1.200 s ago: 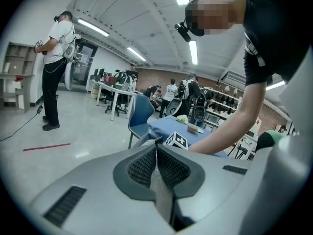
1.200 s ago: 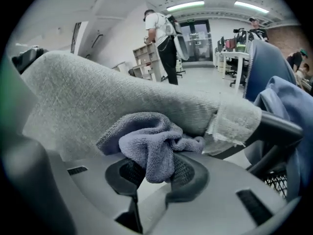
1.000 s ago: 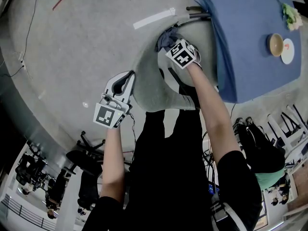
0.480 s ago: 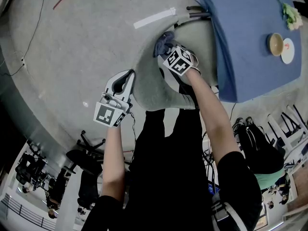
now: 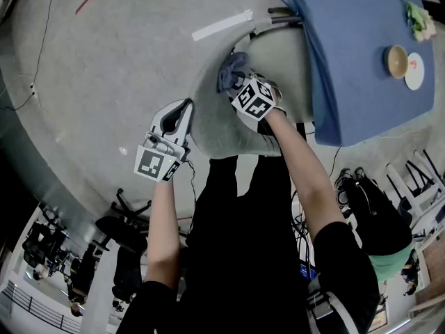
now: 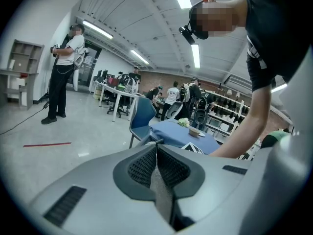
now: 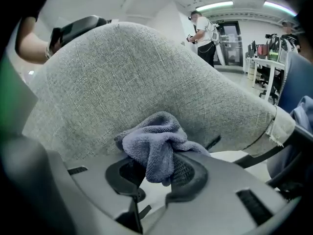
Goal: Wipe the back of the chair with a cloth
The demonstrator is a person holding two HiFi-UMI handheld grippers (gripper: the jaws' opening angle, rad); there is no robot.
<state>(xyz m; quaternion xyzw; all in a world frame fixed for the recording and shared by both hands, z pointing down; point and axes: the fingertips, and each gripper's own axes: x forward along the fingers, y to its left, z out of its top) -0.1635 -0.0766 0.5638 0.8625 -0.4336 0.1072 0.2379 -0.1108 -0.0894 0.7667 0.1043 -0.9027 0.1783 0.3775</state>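
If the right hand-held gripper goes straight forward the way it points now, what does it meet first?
The grey chair back. The cloth held in the right hand-held gripper lies against it or very near; the depth is unclear.

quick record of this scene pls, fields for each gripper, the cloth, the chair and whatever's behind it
left gripper: shut on an edge of the chair back
right gripper: shut on a bunched blue-grey cloth
cloth: held against the chair back
chair back: grey woven fabric, curved
table: blue-covered, beyond the chair, with a bowl on it
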